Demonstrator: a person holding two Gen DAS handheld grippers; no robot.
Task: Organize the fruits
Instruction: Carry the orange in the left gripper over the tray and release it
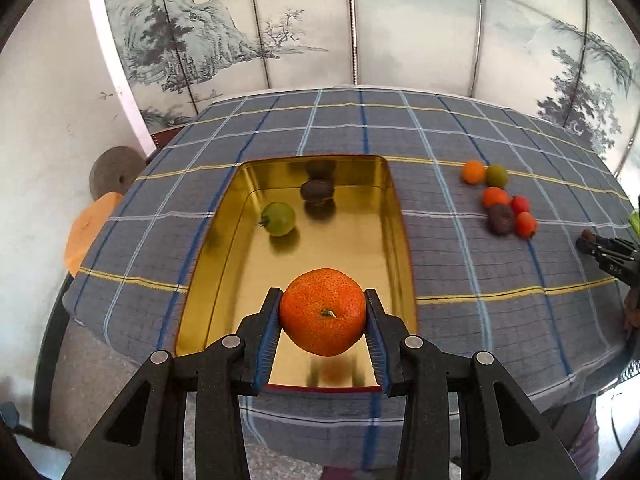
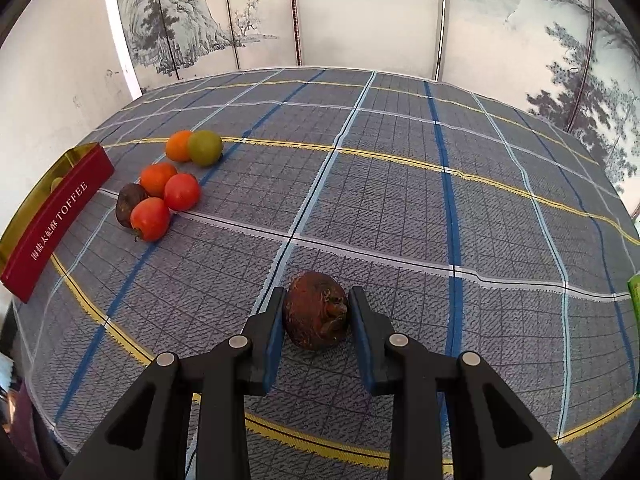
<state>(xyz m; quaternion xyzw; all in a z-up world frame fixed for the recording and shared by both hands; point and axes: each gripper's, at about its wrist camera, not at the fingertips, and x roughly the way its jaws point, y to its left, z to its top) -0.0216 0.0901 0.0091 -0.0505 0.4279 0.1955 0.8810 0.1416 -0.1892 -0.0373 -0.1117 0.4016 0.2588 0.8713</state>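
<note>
The left tool [image 1: 323, 312] pinches an orange mandarin [image 1: 322, 311] between its blue pads, above the near end of the golden tin [image 1: 224, 240]. Inside the tin lie a green fruit [image 1: 278, 219] and a dark fruit [image 1: 317, 189] near its far end. To the right, a group of loose fruits [image 1: 500, 200] rests on the checked cloth [image 1: 500, 272] of the desk. The right tool [image 2: 316, 311] is pressed on a brown wrinkled fruit [image 2: 315, 310] near the front edge of the desk.
</note>
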